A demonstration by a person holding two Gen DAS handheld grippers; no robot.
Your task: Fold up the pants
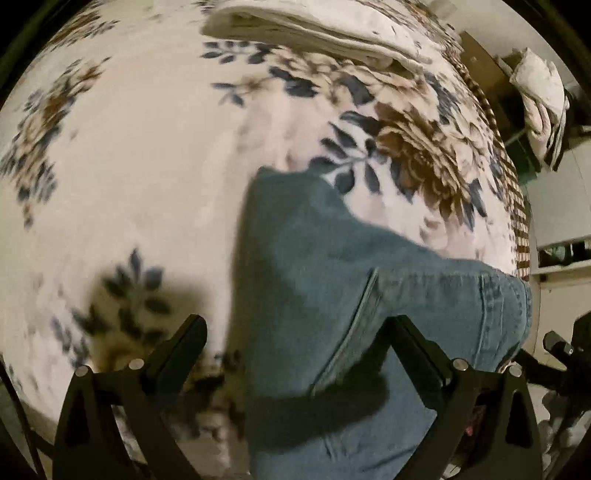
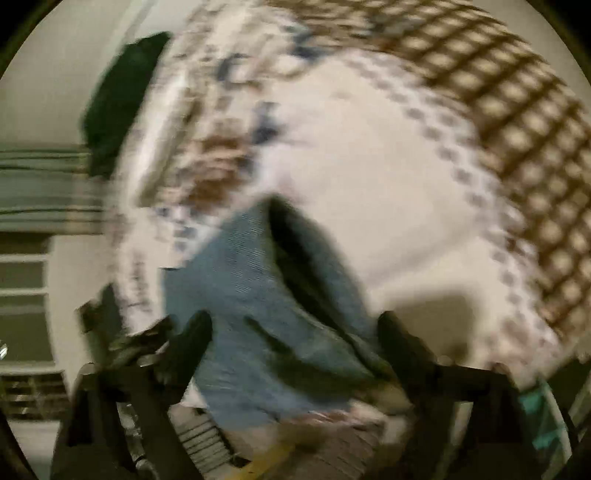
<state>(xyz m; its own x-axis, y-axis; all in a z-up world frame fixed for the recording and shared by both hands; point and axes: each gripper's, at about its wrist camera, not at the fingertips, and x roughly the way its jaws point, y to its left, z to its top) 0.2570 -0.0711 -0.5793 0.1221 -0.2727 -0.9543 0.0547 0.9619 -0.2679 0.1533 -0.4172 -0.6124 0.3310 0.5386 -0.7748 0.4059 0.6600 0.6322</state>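
Blue denim pants (image 1: 332,277) lie on a white bedspread with brown and blue flowers (image 1: 129,166). In the left wrist view they run from the bottom middle up toward the centre, with a seam and a hem end on the right. My left gripper (image 1: 299,332) is open, its fingers (image 1: 184,339) wide apart above the denim. In the blurred right wrist view the pants (image 2: 240,295) lie between the open fingers (image 2: 192,339) of my right gripper (image 2: 295,332), with a dark fold showing. The fingertips hold nothing.
A folded pale blanket (image 1: 314,29) lies at the far end of the bed. The bed's edge has a brown checked border (image 2: 517,129). A pillow (image 1: 543,96) and furniture stand beyond the right edge. A dark cloth (image 2: 122,99) hangs at the left.
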